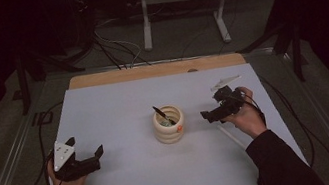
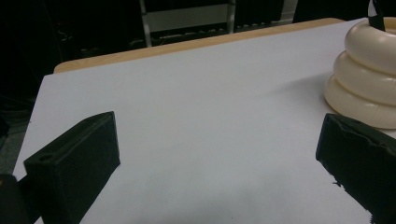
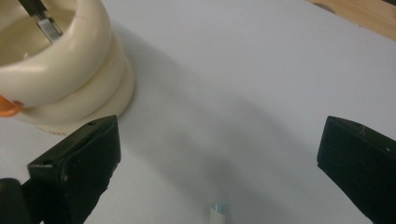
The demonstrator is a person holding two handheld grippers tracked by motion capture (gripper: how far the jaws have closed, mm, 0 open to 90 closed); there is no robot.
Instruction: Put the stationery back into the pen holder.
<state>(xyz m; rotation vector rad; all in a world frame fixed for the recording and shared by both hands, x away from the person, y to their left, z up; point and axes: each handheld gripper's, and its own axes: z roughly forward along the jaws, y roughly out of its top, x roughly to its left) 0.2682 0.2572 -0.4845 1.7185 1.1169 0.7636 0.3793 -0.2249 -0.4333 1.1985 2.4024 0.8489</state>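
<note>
White-topped table (image 1: 120, 110) (wooden far edge): cream ribbed holder (image 1: 168, 125) at centre, white stick (image 1: 231, 137) right.

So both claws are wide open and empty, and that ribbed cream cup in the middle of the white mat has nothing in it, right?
Not quite. The cream cup is not empty: the high view shows a dark, slim tool standing in it, its tip poking above the rim. The rest holds: the left claw and the right claw are both wide open and empty, and the cup stands mid-mat.
</note>
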